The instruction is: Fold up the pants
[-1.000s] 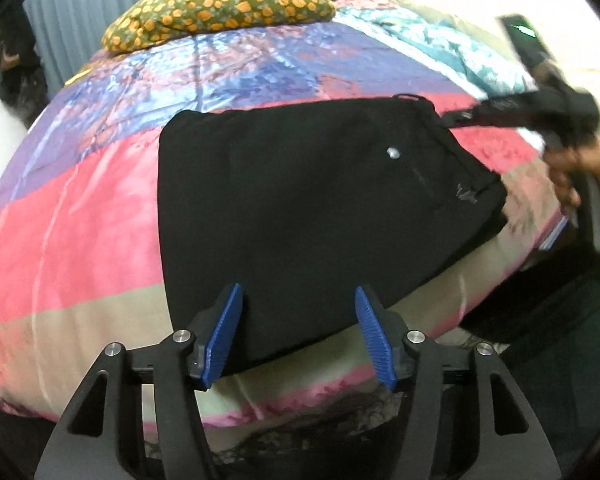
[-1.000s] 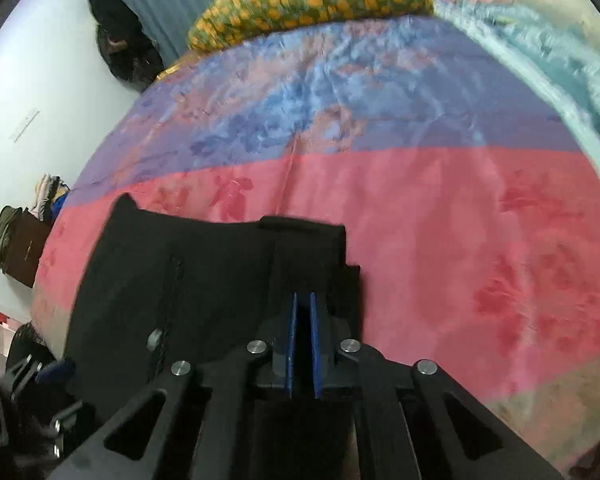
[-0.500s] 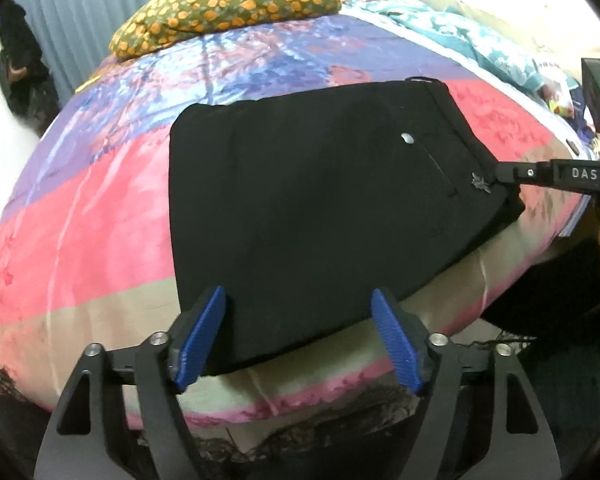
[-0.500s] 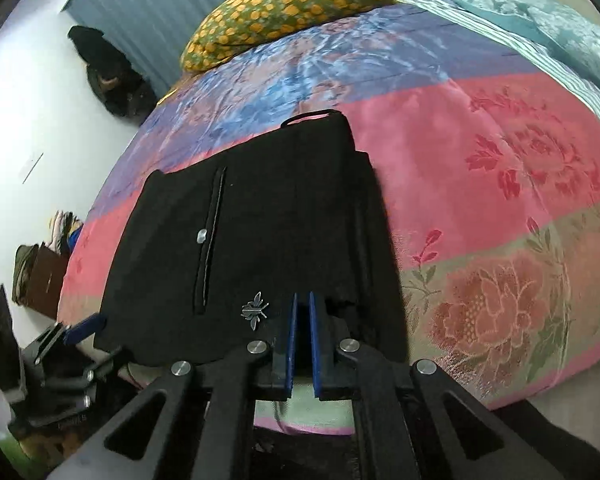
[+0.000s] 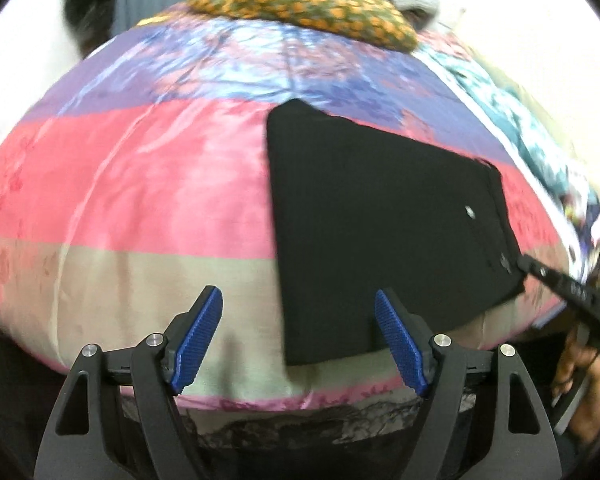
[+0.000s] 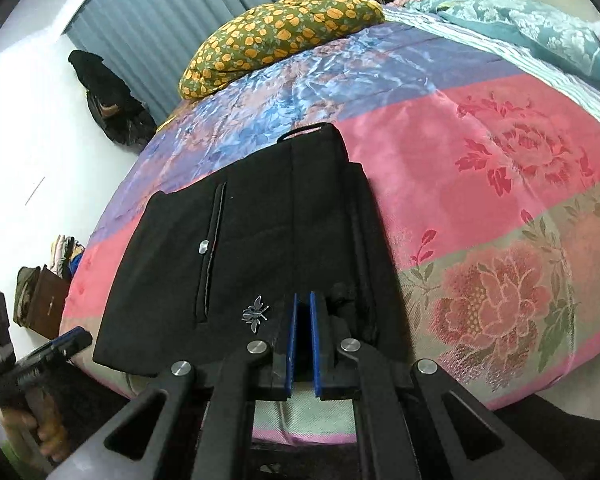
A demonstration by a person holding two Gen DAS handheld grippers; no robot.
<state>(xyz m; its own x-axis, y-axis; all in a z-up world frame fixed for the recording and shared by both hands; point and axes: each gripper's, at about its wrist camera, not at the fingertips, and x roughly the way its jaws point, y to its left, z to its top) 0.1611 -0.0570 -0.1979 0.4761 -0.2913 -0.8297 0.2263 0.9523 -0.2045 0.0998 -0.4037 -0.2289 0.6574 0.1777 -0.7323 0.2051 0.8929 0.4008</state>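
Pants (image 5: 380,216) lie folded on the quilt (image 5: 140,184) near its edge; your left gripper (image 5: 300,340) has let go and slid aside, while your right gripper (image 6: 303,340) stays clenched on the waistband corner.

bed: covered by a glossy quilt (image 6: 440,128) in bands of blue-violet, pink and beige with woven flowers
pants (image 6: 252,248): black, folded into a flat block, lying on the pink and beige bands near the front edge
pillow (image 6: 276,32): olive with orange spots, at the far end
teal cloth (image 6: 532,28): along the far right side
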